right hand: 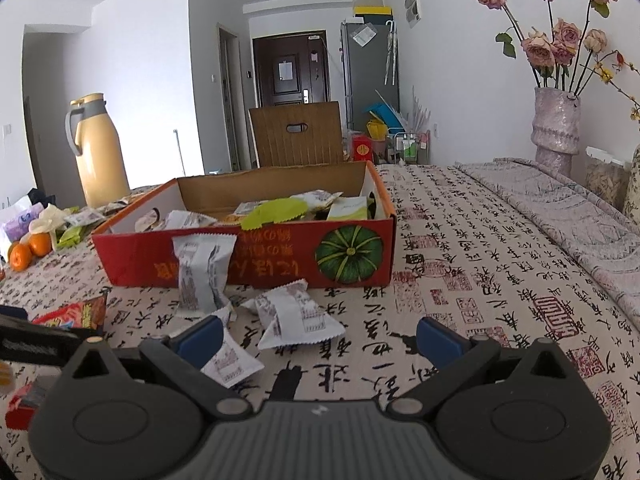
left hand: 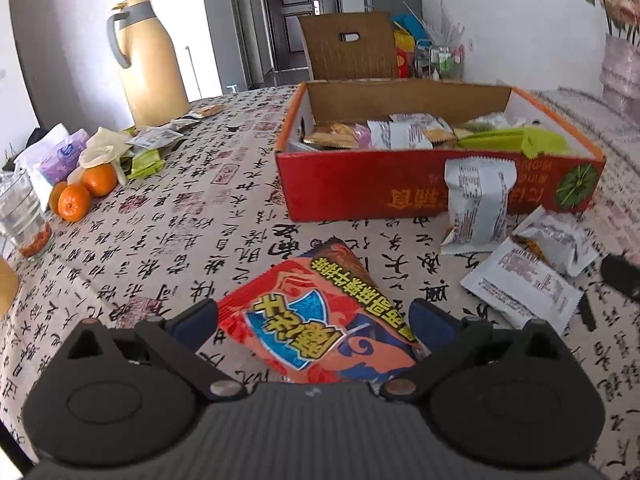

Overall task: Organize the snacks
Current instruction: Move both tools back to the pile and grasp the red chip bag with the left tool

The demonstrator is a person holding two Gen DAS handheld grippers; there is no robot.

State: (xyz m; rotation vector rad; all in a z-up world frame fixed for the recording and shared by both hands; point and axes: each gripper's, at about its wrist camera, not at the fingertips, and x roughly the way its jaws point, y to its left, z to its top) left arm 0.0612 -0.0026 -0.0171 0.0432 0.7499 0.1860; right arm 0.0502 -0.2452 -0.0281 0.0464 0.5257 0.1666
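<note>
A red cardboard box [left hand: 360,184] with several snack packets in it stands on the calligraphy tablecloth; it also shows in the right wrist view [right hand: 256,260]. My left gripper [left hand: 316,320] is open, its blue-padded fingers on either side of a red-orange snack packet [left hand: 316,316] lying on the cloth. A white packet [left hand: 478,204] leans against the box front, and two more white packets [left hand: 528,280] lie to the right. My right gripper [right hand: 318,338] is open and empty above the cloth, with white packets [right hand: 296,314] just ahead and by its left finger.
A yellow thermos jug [left hand: 150,64] stands at the far left, with oranges [left hand: 86,192], tissues and wrappers near it. A glass [left hand: 24,216] stands at the left edge. A chair back [right hand: 298,134] is behind the box. A vase of dried roses [right hand: 556,124] stands at the far right.
</note>
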